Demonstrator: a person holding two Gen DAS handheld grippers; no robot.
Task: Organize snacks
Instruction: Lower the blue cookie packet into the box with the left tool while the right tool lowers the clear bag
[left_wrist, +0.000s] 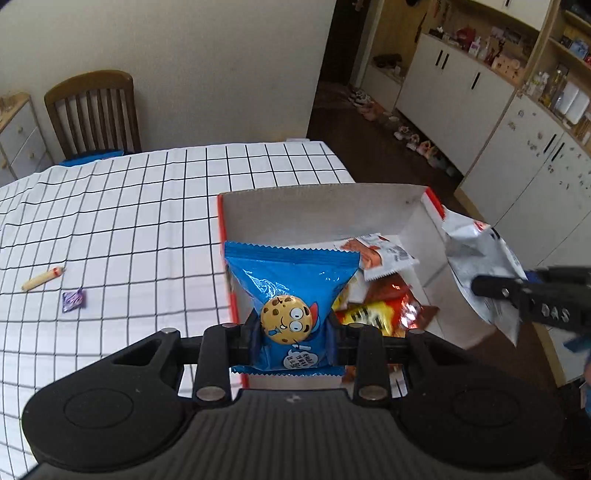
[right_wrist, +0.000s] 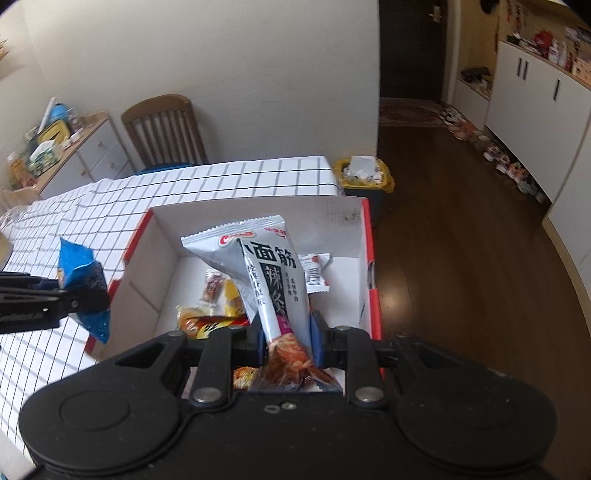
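My left gripper (left_wrist: 293, 341) is shut on a blue cookie packet (left_wrist: 291, 280) and holds it over the near left corner of the red-edged cardboard box (left_wrist: 314, 206). My right gripper (right_wrist: 287, 341) is shut on a grey spicy-strip packet (right_wrist: 266, 266) above the same box (right_wrist: 258, 218). Each gripper shows in the other's view: the right one (left_wrist: 484, 286) with its grey packet (left_wrist: 476, 258) at the box's right side, the left one (right_wrist: 99, 299) with the blue packet (right_wrist: 83, 273) by the box's left wall. Several snack packets (left_wrist: 384, 302) lie inside the box.
On the checked tablecloth (left_wrist: 129, 206), left of the box, lie a sausage stick (left_wrist: 42, 278) and a small purple candy (left_wrist: 74, 300). A wooden chair (left_wrist: 94, 110) stands at the far table edge. A yellow-lined bin (right_wrist: 364, 177) sits on the floor beyond the table.
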